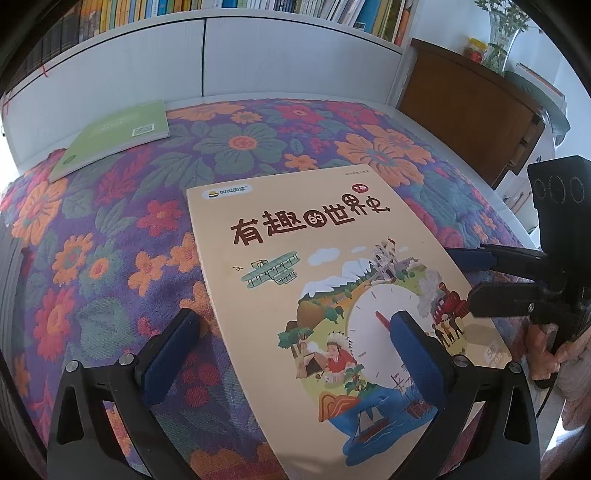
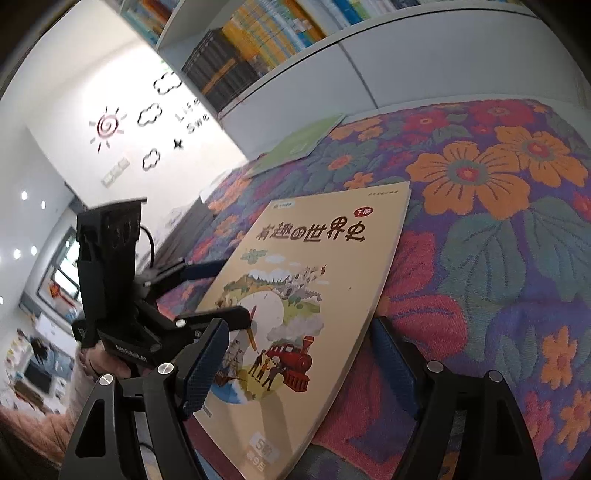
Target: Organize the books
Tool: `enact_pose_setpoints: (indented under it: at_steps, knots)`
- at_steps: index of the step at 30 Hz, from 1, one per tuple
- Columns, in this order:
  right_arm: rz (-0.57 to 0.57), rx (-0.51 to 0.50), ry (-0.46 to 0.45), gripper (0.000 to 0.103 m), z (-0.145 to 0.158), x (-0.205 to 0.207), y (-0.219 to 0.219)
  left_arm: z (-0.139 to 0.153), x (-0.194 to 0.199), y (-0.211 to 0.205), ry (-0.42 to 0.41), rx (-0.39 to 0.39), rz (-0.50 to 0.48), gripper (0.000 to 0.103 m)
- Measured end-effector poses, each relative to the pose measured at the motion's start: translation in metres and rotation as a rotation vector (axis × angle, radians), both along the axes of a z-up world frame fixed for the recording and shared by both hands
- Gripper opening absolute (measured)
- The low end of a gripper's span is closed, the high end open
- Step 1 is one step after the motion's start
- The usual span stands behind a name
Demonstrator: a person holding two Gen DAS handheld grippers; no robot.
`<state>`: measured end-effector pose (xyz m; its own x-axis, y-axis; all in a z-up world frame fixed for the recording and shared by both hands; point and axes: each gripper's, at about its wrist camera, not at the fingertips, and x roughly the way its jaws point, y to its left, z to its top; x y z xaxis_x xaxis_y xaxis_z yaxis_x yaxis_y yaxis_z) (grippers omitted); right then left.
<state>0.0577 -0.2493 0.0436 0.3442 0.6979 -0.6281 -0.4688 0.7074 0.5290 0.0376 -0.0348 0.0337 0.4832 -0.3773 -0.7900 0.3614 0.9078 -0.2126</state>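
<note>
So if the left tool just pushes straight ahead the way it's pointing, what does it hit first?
Most likely the beige picture book lying on the floral cloth. The left tool points down with its jaws open; one finger is over the cover, the other over the cloth. Depth is hard to judge.

floral cloth (image 1: 258,147) covers table | wooden cabinet (image 1: 469,110) right | vase (image 1: 502,40) on it | sun decal (image 2: 107,127) on wall

Room: white bookshelf (image 1: 207,22) packed along far wall; white cabinet doors (image 1: 118,70) below; brown wooden cabinet (image 1: 469,110) far right; glass vase (image 1: 500,40) atop; sun-and-cloud wall stickers (image 2: 125,125) left; daylight.
</note>
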Motion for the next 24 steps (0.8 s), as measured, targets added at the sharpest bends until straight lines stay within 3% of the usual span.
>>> enact_pose_setpoints:
  at_steps: [9,12,15,16,17,18,19,22,23,24]
  knots:
    - [-0.043,0.024,0.027,0.078,-0.001,0.005,-0.002,0.000,0.000,0.000,0.005,0.008,-0.009,0.103]
    - [-0.075,0.007,0.096,0.078,0.002,0.009,0.000,0.001,-0.003,0.007,0.017,-0.023,0.005,0.102]
    - [-0.041,-0.084,0.180,0.076,0.010,0.009,0.004,0.002,-0.007,0.015,0.042,-0.035,0.016,0.102]
    - [-0.018,-0.117,0.198,0.073,0.011,0.007,0.005,0.003,-0.008,0.018,0.052,-0.041,0.025,0.100]
    - [0.004,-0.133,0.216,0.071,0.012,0.004,0.004,0.005,-0.009,0.025,0.056,-0.056,0.052,0.087]
    - [0.025,-0.122,0.242,0.067,0.011,0.002,0.001,0.006,-0.009,0.036,0.066,-0.090,0.097,0.070]
    - [0.041,-0.103,0.278,0.060,0.009,0.002,-0.002,0.006,-0.008,0.046,0.087,-0.141,0.124,0.066]
    - [0.090,0.050,0.445,0.050,-0.003,0.005,-0.015,0.001,-0.001,0.077,0.196,-0.353,0.146,0.058]
    - [0.099,0.078,0.476,0.045,-0.010,0.009,-0.019,-0.001,0.000,0.081,0.222,-0.390,0.137,0.058]
    - [0.096,0.100,0.501,0.031,-0.018,0.015,-0.022,-0.004,0.001,0.083,0.251,-0.431,0.122,0.058]
